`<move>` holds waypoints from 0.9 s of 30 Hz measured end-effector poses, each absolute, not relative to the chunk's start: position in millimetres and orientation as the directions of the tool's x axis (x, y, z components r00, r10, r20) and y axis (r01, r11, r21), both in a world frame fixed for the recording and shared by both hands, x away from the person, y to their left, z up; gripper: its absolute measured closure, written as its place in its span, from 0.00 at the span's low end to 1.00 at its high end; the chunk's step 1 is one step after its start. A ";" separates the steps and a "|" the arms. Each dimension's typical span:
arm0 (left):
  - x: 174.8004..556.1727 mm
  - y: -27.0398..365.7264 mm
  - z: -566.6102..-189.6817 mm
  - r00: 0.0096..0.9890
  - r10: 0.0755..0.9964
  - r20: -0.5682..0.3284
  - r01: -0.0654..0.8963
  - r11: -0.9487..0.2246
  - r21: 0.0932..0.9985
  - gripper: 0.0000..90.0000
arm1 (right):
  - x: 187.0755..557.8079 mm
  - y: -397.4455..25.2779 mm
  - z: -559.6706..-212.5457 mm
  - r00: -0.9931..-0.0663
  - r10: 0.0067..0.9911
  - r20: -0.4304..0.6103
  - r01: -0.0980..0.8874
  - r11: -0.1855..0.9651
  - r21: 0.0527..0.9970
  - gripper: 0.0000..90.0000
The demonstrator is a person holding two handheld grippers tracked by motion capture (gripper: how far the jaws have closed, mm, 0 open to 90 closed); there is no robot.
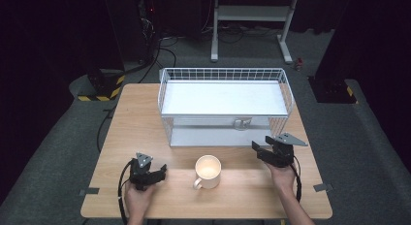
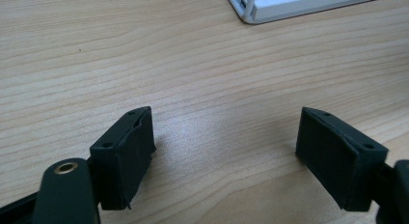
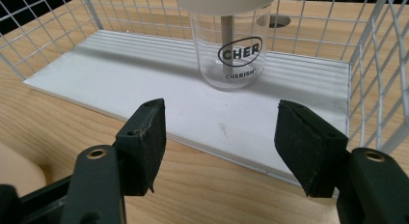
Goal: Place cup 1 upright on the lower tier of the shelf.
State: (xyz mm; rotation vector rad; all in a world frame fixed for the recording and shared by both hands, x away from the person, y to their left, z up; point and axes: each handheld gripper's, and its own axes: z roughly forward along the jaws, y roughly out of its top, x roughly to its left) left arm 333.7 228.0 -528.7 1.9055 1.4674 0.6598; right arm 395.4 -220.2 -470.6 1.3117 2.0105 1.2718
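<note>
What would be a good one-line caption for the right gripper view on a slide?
Open right gripper faces a clear glass jar on the lower shelf of a white wire rack.

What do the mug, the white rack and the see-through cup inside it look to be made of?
The mug looks like glazed ceramic: cream, smooth, thick-walled, softly shiny. The rack seems to be white-coated metal wire, with thin welded grid walls and flat matte white shelves. The clear cup on its lower shelf could be glass or hard plastic: transparent, glossy, with a printed dark logo; the pictures do not settle which.
</note>
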 end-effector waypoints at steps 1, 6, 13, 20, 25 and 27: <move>333.7 228.0 -528.7 0.252 0.968 0.008 0.648 -0.175 0.741 0.24 | 394.7 -221.1 -470.5 -0.466 0.875 0.127 0.490 0.135 0.861 0.40; 333.7 228.0 -528.7 0.252 0.968 0.009 0.648 -0.175 0.741 0.24 | 391.6 -226.4 -470.6 -0.462 0.876 0.136 0.487 0.123 0.865 0.40; 333.7 228.0 -528.6 0.252 0.968 0.009 0.648 -0.176 0.741 0.24 | 385.7 -233.8 -471.6 -0.457 0.877 0.148 0.487 0.108 0.867 0.40; 333.7 228.0 -528.7 0.252 0.968 0.009 0.648 -0.175 0.741 0.24 | 379.4 -239.5 -473.8 -0.458 0.877 0.145 0.481 0.108 0.870 0.39; 333.6 228.0 -528.6 0.252 0.968 0.009 0.649 -0.175 0.741 0.24 | 374.0 -242.7 -475.1 -0.454 0.883 0.122 0.477 0.125 0.870 0.39; 333.7 228.0 -528.7 0.252 0.968 0.009 0.648 -0.176 0.741 0.24 | 371.5 -243.2 -475.3 -0.459 0.882 0.106 0.470 0.140 0.871 0.39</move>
